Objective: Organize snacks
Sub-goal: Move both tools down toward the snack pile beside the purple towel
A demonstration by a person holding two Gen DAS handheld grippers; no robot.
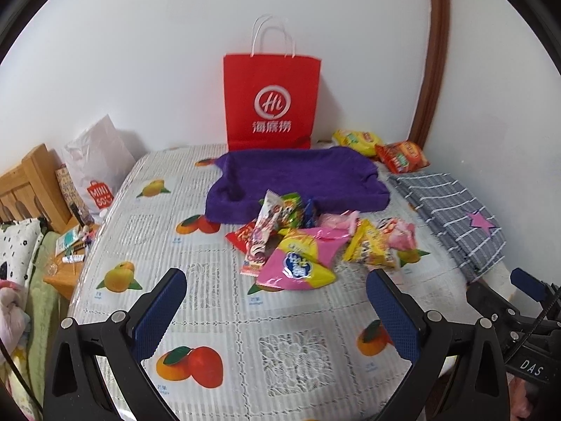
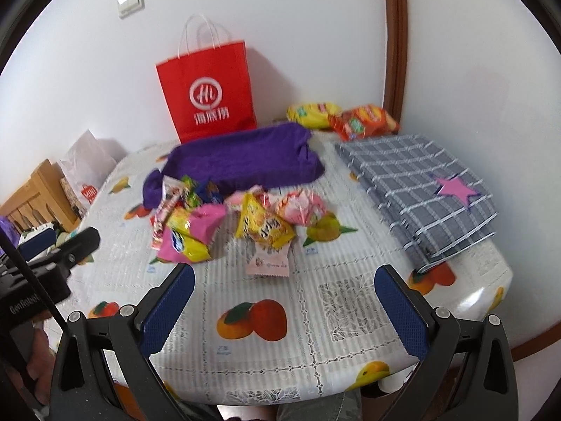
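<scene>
A pile of small snack packets lies on the fruit-print tablecloth, in front of a purple cloth tray. The pile includes a pink and yellow bag and a yellow packet. The tray also shows in the right wrist view. A yellow bag and an orange bag lie at the back right. My left gripper is open and empty, short of the pile. My right gripper is open and empty, just short of a pale pink packet.
A red paper bag stands against the wall behind the tray. A folded grey checked cloth with a pink star lies at the right. A white plastic bag and a wooden bedside stand are left of the table.
</scene>
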